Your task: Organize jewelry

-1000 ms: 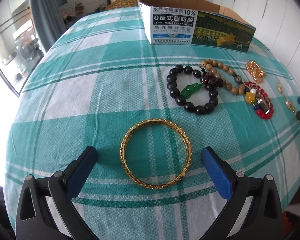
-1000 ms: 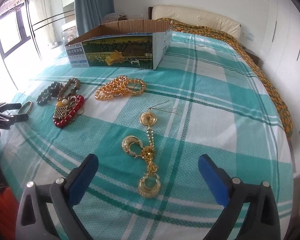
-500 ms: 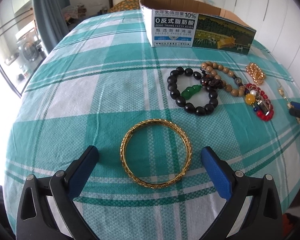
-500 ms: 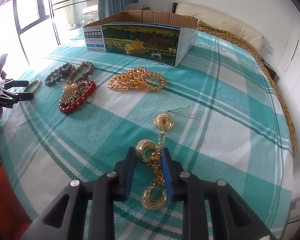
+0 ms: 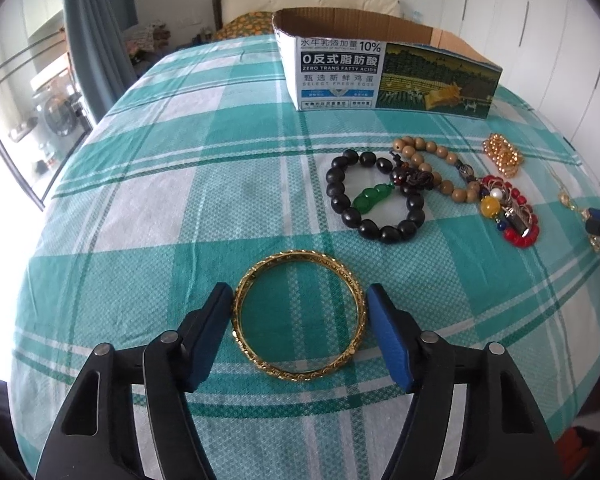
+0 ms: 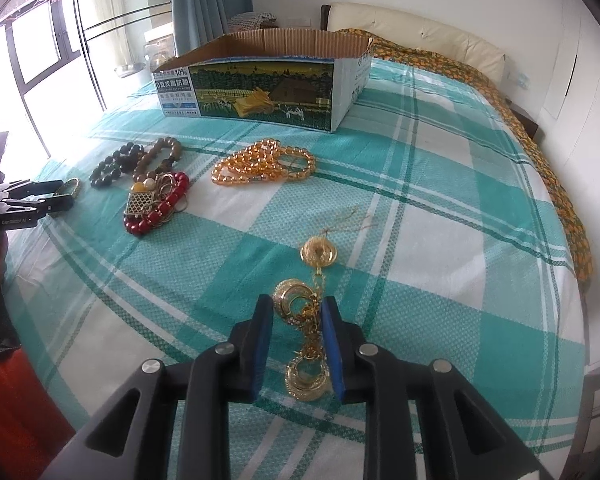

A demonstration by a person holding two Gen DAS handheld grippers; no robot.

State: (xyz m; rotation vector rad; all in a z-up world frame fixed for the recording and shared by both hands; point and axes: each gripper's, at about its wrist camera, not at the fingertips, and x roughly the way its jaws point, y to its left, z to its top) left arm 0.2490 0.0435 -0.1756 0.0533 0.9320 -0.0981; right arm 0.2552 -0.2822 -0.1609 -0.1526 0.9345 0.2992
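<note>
**Both grippers closed on gold pieces**

While our left gripper (image 5: 300, 308) clamps the flat gold filigree bangle (image 5: 299, 316) at its left and right rims, our right gripper (image 6: 296, 320) pinches the gold disc-and-chain necklace (image 6: 306, 320), whose long axis runs near to far on the teal checked bedspread (image 6: 440, 200). Farther off lie the black bead bracelet (image 5: 374, 196), red bead cluster (image 5: 508, 210) and amber bead strand (image 6: 264, 164). Beyond them stands the open printed cardboard box (image 6: 268, 84); bare cloth spreads right.

Gold bangle (image 5: 300, 316), black bead bracelet (image 5: 374, 196) w/ green charm, teal-white plaid bedsheet (image 5: 180, 160).
</note>
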